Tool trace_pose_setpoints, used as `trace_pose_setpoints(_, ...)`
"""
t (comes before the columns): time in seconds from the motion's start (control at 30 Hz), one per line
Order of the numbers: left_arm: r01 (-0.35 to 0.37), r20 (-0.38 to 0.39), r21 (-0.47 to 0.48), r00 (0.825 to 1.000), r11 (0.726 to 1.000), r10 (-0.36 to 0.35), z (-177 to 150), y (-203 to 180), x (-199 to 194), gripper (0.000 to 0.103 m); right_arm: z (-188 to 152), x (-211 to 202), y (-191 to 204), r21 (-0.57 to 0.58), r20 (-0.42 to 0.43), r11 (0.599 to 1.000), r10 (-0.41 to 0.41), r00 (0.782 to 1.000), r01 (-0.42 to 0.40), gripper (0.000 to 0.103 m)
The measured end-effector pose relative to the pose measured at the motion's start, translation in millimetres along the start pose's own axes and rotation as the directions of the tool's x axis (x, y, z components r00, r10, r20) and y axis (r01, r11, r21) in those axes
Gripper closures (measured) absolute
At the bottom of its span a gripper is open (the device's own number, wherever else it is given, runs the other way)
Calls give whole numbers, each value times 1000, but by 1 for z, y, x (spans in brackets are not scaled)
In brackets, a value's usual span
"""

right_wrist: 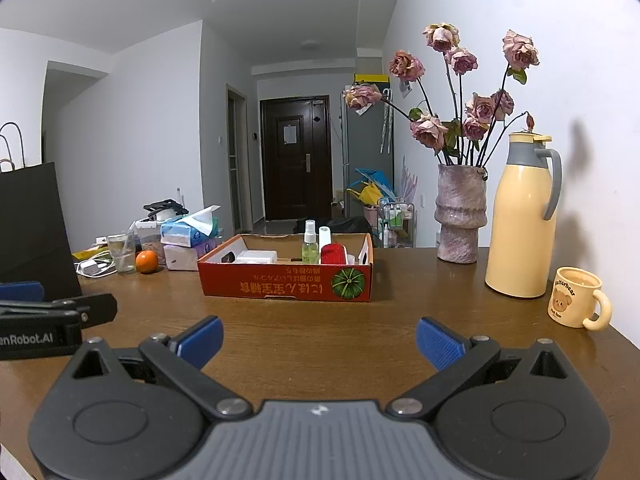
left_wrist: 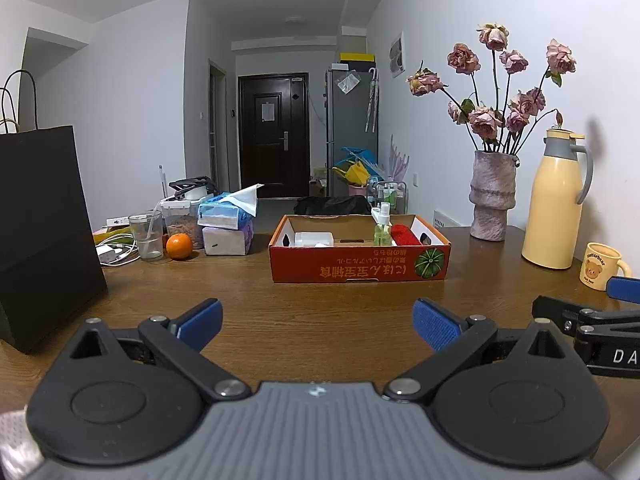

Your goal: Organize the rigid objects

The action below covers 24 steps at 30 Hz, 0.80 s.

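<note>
Far off to the left of our left gripper [left_wrist: 318, 324] we see a black paper bag [left_wrist: 40, 224] standing on the wooden table [left_wrist: 312, 312]; its contents are hidden from us. Beyond it, still left of our spread blue fingers [left_wrist: 200, 322], a clear glass [left_wrist: 146, 236] holds a straw and what looks like a little water, with a white charger and cable [left_wrist: 110, 254] just beside it. An orange [left_wrist: 179, 246] sits next to the glass, in front of a lidded plastic tub [left_wrist: 180, 216]. Two tissue packs [left_wrist: 226, 226] are stacked just right of that, a sheet sticking up from the top one.

Straight ahead of both grippers, well apart from our fingertips, lies the red cardboard box [left_wrist: 360, 266], open at the top. Inside it we make out a white boxy item [left_wrist: 314, 239] on the left, then a small green spray bottle [left_wrist: 382, 226] standing upright, and a red object [left_wrist: 405, 235] touching it on the right. We cannot tell what else lies deeper inside.

Our right gripper [right_wrist: 320, 338] also hangs over bare table with its jaws wide apart and nothing between them, as do the left's. Ahead and to its right we see a textured vase [right_wrist: 460, 220] holding dried pink roses [right_wrist: 460, 92], then a yellow thermos jug [right_wrist: 522, 220] with its lid closed, and nearest the edge a cream bear mug [right_wrist: 576, 302] whose inside we cannot see.
</note>
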<state>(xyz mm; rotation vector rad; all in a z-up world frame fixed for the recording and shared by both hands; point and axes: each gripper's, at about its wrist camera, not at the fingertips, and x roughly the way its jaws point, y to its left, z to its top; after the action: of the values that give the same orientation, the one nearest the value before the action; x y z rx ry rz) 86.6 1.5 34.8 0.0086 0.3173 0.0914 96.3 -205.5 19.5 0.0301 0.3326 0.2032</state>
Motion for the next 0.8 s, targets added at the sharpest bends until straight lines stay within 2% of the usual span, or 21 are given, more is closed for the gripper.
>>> trace_pose_setpoints(0.8, -11, -7, 10, 1000, 1000, 11, -4, 0, 0, 0, -3, 1, 3, -8, -15, 1000, -5, 1000, 4, 0)
